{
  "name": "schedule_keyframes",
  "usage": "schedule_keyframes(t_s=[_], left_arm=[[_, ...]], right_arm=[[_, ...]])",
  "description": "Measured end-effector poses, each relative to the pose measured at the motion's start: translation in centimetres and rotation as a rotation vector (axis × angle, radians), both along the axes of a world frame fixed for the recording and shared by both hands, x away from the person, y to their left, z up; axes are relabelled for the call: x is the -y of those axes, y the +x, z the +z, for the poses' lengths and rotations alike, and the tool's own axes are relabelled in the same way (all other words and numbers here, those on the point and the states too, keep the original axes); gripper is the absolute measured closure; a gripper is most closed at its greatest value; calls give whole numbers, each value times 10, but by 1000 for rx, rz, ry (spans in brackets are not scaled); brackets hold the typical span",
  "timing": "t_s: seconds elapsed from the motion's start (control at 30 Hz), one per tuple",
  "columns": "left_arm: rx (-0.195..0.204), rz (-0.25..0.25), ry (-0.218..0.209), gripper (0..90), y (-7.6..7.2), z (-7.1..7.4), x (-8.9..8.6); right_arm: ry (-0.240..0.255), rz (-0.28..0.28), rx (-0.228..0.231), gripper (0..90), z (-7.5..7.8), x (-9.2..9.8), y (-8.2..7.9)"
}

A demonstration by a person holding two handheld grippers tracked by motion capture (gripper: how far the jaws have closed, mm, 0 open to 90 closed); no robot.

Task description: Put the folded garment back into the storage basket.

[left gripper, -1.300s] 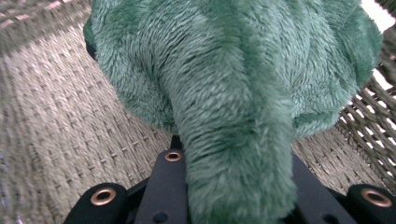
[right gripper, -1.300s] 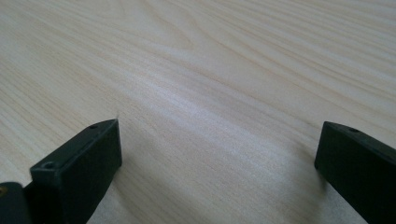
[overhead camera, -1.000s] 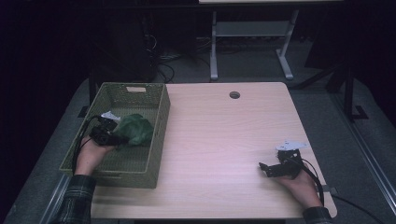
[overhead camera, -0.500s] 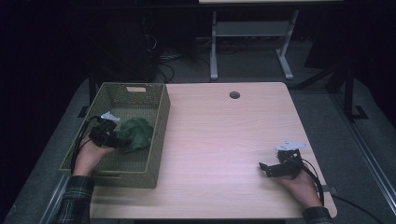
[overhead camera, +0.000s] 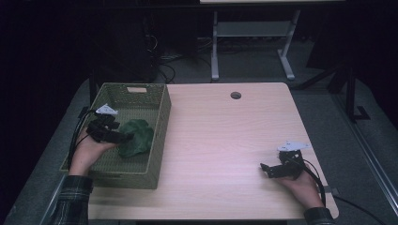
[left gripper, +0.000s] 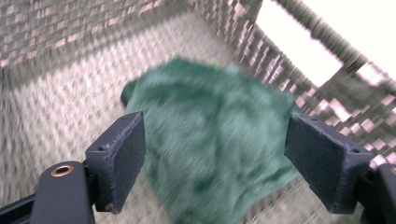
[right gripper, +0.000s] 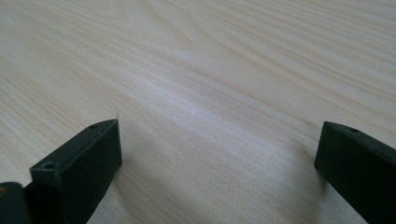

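While your left gripper (left gripper: 212, 163) hangs over the woven basket (overhead camera: 155, 140), the green cloth (left gripper: 210, 144) lies just ahead of and below its jaws, centred betw. them, on the basket floor close to the wall w/ the handle cut-out. It's a crumpled heap, so no clear pointing end. In the left gripper view its longer spread runs from upper left to lower right, approx. across the gap betw. the jaws. That view is blurred, so finer folds can't be read.

Your left jaws stand wide apart and have just been opening. The cloth shows betw. them, but neither pad presses on it, so nothing is gripped. From the high view the left gripper (overhead camera: 123, 138) sits at the cloth's (overhead camera: 136, 137) edge, inside the basket.

Your right gripper (right gripper: 219, 163) has jaws wide apart too, w/ bare wood of the table (right gripper: 210, 70) betw. and ahead of them. It holds nothing. It's well apart from the basket, near the table's opposite side (overhead camera: 265, 168).
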State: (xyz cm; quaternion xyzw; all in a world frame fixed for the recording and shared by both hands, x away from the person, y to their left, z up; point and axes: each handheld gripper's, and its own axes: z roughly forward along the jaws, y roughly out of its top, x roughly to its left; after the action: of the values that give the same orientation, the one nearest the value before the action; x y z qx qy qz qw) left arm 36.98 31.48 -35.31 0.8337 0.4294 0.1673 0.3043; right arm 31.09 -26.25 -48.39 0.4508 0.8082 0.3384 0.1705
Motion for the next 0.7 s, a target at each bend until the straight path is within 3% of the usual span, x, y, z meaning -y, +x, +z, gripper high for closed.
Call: schedule_keyframes(t_s=[0.4, 0.7], left_arm=[[65, -81, -83, 154, 0, 26, 55], [87, -141, -107, 154, -6, 31, 100]], right_arm=[[0, 0, 0, 3, 0, 0, 0], [1, -1, 0, 3, 0, 0, 0]])
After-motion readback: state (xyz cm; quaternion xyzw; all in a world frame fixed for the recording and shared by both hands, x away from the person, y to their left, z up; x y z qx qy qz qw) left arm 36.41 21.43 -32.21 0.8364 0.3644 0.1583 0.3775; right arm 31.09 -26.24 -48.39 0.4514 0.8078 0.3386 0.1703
